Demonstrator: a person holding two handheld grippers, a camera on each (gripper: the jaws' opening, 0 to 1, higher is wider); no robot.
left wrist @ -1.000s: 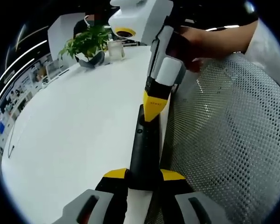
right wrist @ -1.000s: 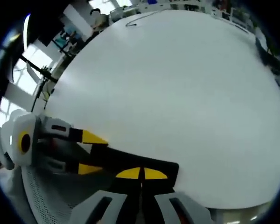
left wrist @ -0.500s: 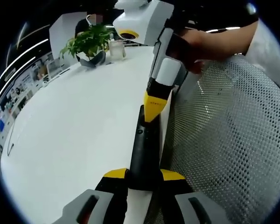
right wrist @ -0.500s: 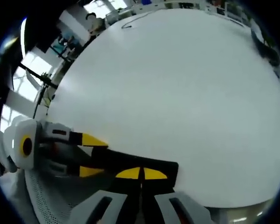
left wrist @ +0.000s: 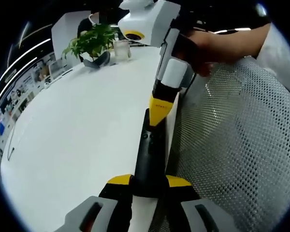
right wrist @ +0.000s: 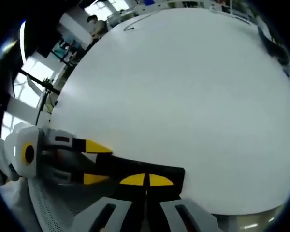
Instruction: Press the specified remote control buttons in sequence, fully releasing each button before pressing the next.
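— Remote (left wrist: 149,154) first: why do we clamp it at the near end with our left gripper (left wrist: 149,181)?

— Gripping the black body between both yellow pads steadies it along the edge of the white table (left wrist: 77,135), so the buttons face up and a push won't slide it. It lies partly over the edge, beside the mesh chair back (left wrist: 232,159).

— And our right gripper (left wrist: 159,110)?

— Its jaws are closed together on nothing, making one yellow point. That point rests on the far end of the remote; we judge it is pressing a button there.

— From its own camera?

— The shut tips (right wrist: 146,180) sit on the remote (right wrist: 135,169), and the left gripper (right wrist: 97,162) holds it from the left.

— Any writing?

— None we can read; small marks on the yellow tip are too blurred.
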